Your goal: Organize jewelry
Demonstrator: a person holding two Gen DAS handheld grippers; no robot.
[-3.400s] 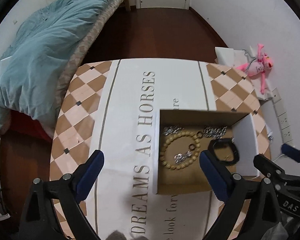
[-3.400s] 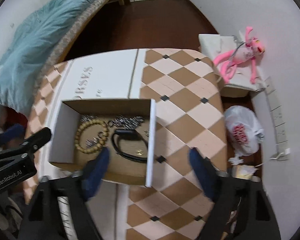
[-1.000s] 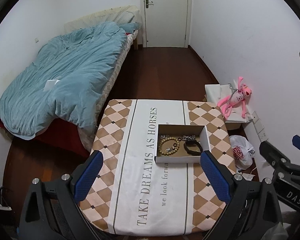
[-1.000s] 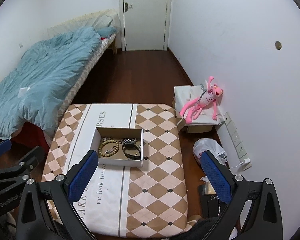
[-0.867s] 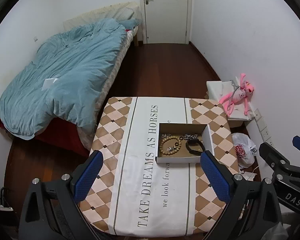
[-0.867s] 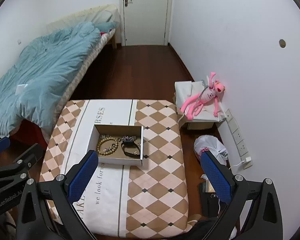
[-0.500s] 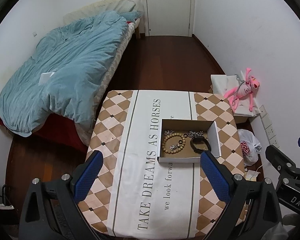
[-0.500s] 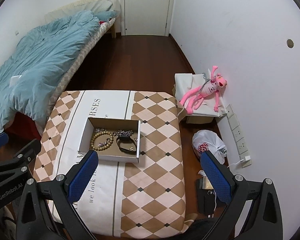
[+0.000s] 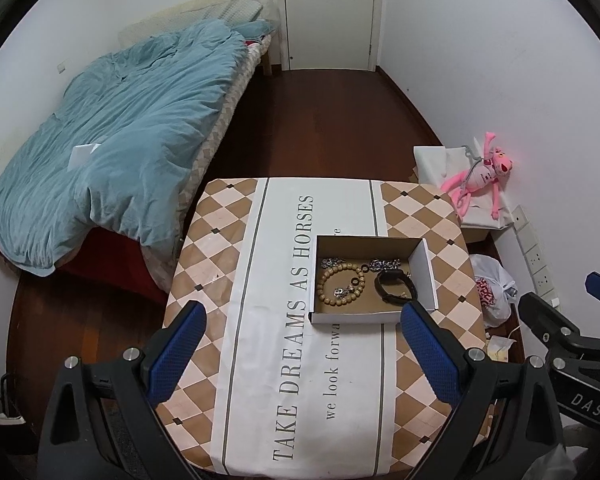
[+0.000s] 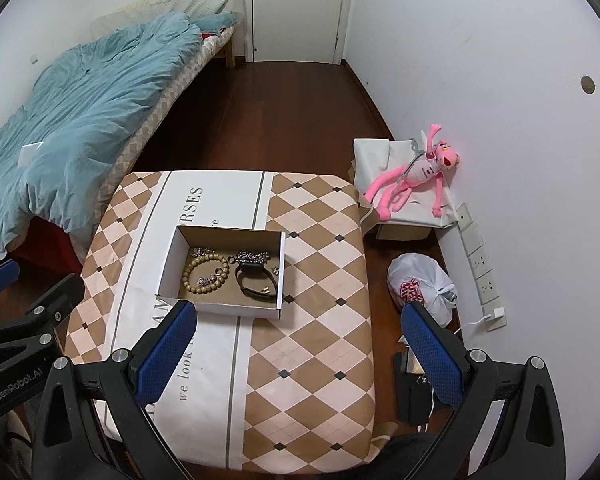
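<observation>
Black tongs (image 9: 302,344); blue textured pads (image 10: 430,354); silver screws.

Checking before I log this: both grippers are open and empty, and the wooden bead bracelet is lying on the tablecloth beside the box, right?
Not quite. The right wrist view shows the wooden bead bracelet lying inside the cardboard box, not beside it. The left gripper and right gripper are open and empty.

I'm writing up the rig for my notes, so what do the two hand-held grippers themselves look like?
Both look alike. The left hand-held gripper has a matte black angular frame with silver bolt heads and two fingers faced with blue, cross-hatched pads. The right hand-held gripper is the same build. From the side, white lettering shows: "DAS" on the right one, "GenRobot.AI" on the left one. No cables or sleeves are visible.
</observation>
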